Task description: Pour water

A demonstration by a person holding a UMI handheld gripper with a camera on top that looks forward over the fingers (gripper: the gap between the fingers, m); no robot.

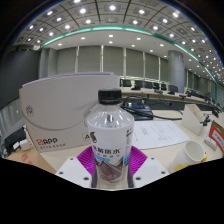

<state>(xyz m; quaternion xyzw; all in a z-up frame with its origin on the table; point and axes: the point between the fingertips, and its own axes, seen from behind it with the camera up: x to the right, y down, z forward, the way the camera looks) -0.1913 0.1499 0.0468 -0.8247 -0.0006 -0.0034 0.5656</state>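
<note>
Bottle: a clear plastic water bottle with a white screw cap and a white-and-blue printed label [109, 138] stands upright between the fingers, at 12 o'clock from the gripper and very close to it.
Jaws: the gripper [110, 161] is closed to a narrow width on the bottle; both magenta pads [133, 158] lie against the label band, at 9 and 3 o'clock of the body.
Hold point: the label zone, low on the body, looks a sound place; the printed wrap gives more friction than the bare plastic above it.
Handling, as a judgement: the thin wall is likely to flex under a hard squeeze; the bottle looks fairly full, so moderately heavy, with water that will shift on tilting. The smooth shoulder would be slippery.
Cap: it is on, so no water can leave yet.
Receiver: a pale yellow round cup [192, 152] sits on the desk at about 3 o'clock of the bottle, apart from it.
Desk: a light, flat tabletop [160, 135] with white paper sheets [158, 131] at 2 o'clock.
Box: a large white matte carton with red lettering [58, 112] stands at 10 o'clock, behind the bottle.
</note>
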